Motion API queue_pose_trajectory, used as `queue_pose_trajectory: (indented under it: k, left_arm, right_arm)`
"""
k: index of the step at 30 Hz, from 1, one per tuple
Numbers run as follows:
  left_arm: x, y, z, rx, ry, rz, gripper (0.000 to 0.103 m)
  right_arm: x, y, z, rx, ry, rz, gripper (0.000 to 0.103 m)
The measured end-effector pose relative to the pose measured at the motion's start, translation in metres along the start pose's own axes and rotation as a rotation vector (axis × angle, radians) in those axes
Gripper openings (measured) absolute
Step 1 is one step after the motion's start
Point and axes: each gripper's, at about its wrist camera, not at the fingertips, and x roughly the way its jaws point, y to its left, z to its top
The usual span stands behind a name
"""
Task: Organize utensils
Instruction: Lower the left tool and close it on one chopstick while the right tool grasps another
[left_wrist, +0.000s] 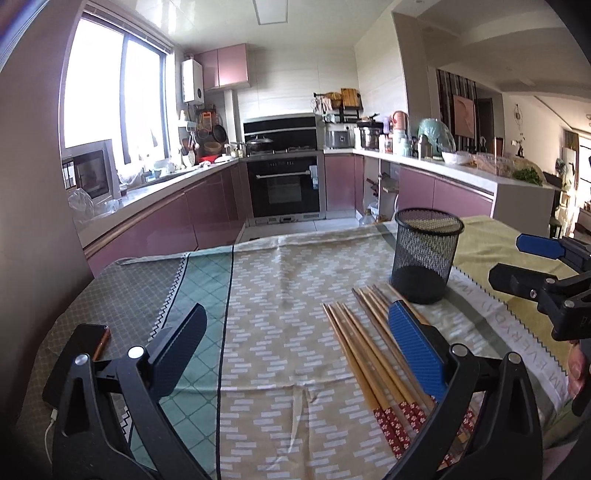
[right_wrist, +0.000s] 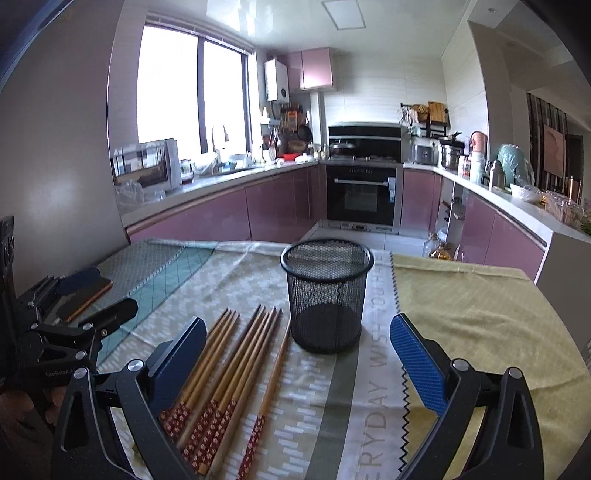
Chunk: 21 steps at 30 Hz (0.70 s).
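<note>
Chopsticks (right_wrist: 236, 365) lying loose in groups on the cloth-covered counter (right_wrist: 480, 325), tips just beside the empty mesh cup (right_wrist: 327, 295). Both sets of jaws spread, holding nothing: left gripper (left_wrist: 295, 354), right gripper (right_wrist: 299, 362). Recommended: lower onto one small bundle mid-shaft, pinch squarely, lift level, tilt upright over cup.

A patterned cloth (left_wrist: 280, 295) is covering the bench, with a yellow-green cloth (right_wrist: 480, 317) lying over its right part. A phone (left_wrist: 88, 341) is lying on the bench's left side with a white cable (left_wrist: 50, 428) running from its near end. Behind, an oven (right_wrist: 364, 195) is sitting between pink cabinets (right_wrist: 280, 206), a microwave (right_wrist: 146, 166) is standing under the window (right_wrist: 188, 92), and a white heater (right_wrist: 276, 80) is hanging on the wall.
</note>
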Motion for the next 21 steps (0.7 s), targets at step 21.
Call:
queue_pose_trajectory:
  k: [21]
  left_arm:
    - [0.079, -0.021, -0.024, 0.097, 0.361, -0.122, 0.065]
  right_arm:
    - [0.071, 0.0, -0.019, -0.005, 0.341, 0.045, 0.054]
